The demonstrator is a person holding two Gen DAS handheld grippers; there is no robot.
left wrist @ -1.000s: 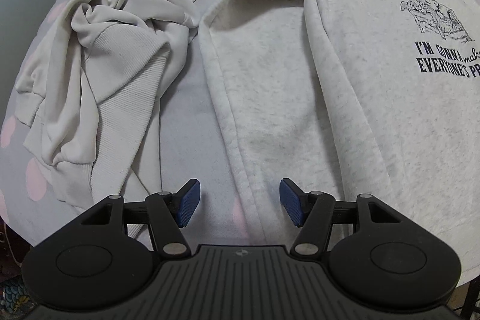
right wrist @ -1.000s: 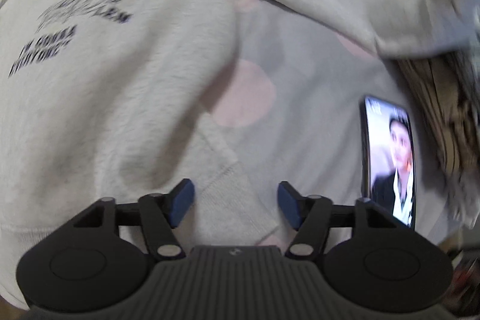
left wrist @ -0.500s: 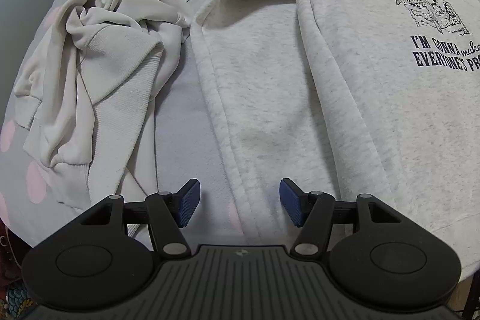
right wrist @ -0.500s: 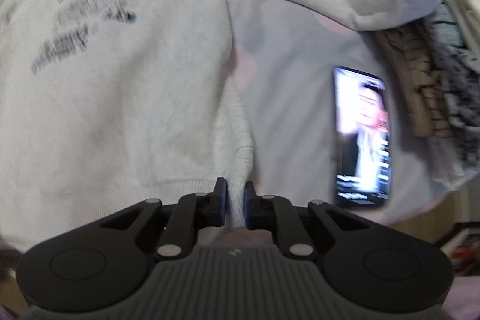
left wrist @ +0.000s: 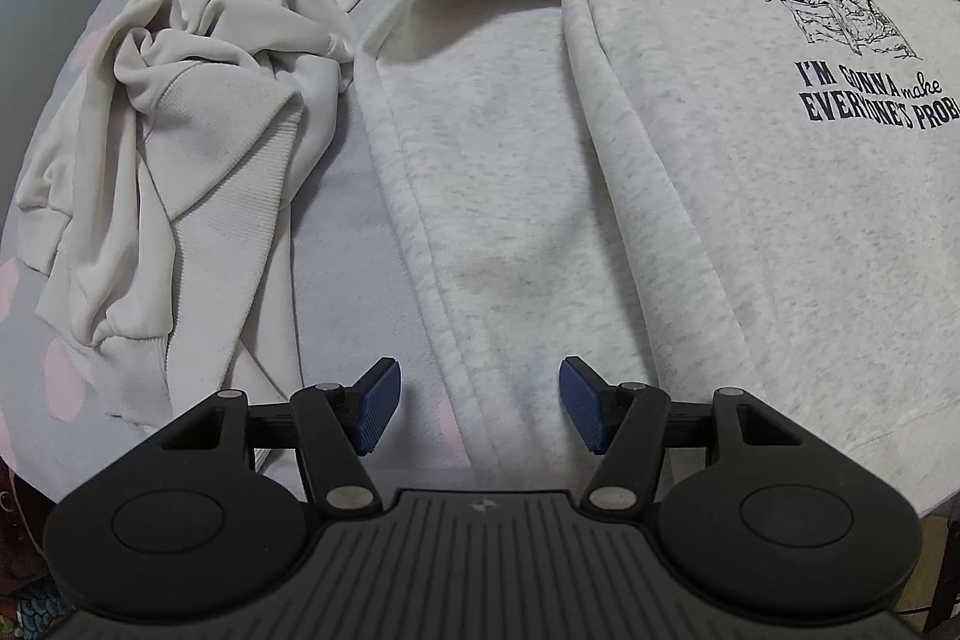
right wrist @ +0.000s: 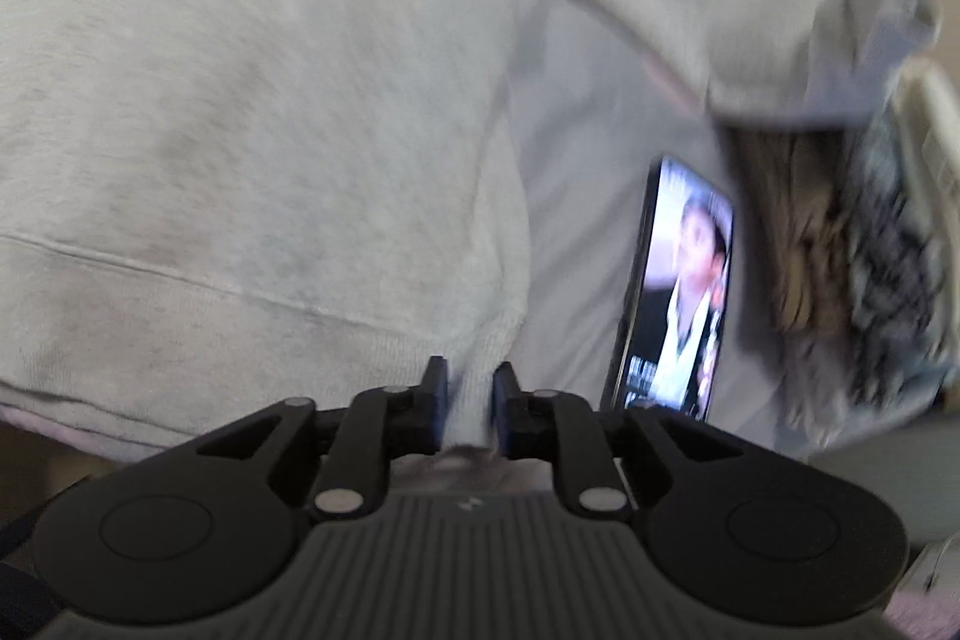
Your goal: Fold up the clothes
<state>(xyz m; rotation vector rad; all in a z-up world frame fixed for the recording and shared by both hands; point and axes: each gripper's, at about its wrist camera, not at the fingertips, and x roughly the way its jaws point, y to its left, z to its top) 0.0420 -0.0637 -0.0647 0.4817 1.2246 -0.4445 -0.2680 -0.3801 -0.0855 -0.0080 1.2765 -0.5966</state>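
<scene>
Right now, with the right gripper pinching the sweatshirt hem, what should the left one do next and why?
Probably close the left gripper on the sleeve lying between its open fingers: the right gripper is already shut on the hem corner of the sweatshirt, so gripping the sleeve lets the fold begin.

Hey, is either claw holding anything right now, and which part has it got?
The right claw is shut on the grey sweatshirt, pinching its ribbed hem at the bottom corner. The left claw is open, holding nothing.
</scene>
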